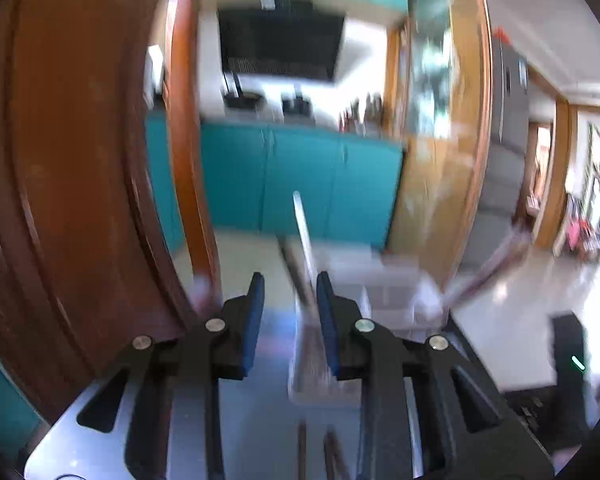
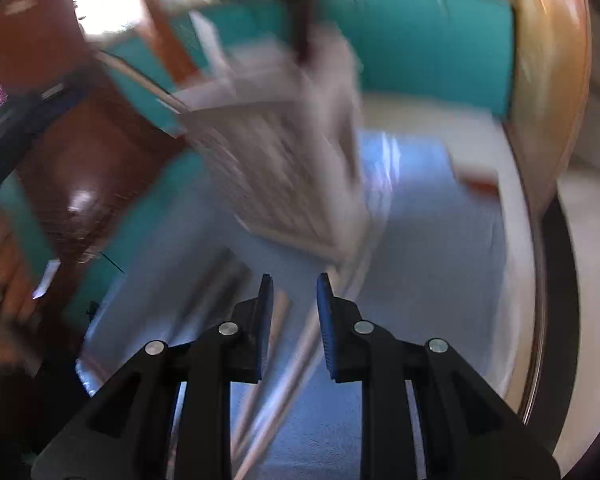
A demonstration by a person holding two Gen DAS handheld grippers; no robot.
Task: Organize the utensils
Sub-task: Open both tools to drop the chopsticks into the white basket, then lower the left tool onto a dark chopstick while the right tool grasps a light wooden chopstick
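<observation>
Both views are blurred by motion. My left gripper point(image 1: 290, 280) is open with nothing between its blue pads; a thin silver utensil handle point(image 1: 303, 232) stands up just beyond the right pad, from a clear plastic holder point(image 1: 384, 296). My right gripper point(image 2: 294, 280) is open above long silver utensils point(image 2: 284, 368) lying on a pale blue mat point(image 2: 428, 240). A white slotted utensil rack point(image 2: 284, 160) stands tilted ahead of it, with a dark handle point(image 2: 302, 28) rising from it.
A brown wooden door point(image 1: 72, 184) fills the left. Teal kitchen cabinets point(image 1: 300, 176) and a black range hood point(image 1: 280, 40) lie ahead. A light wooden frame point(image 1: 440, 160) stands at the right. A round table edge point(image 2: 540, 280) curves at the right.
</observation>
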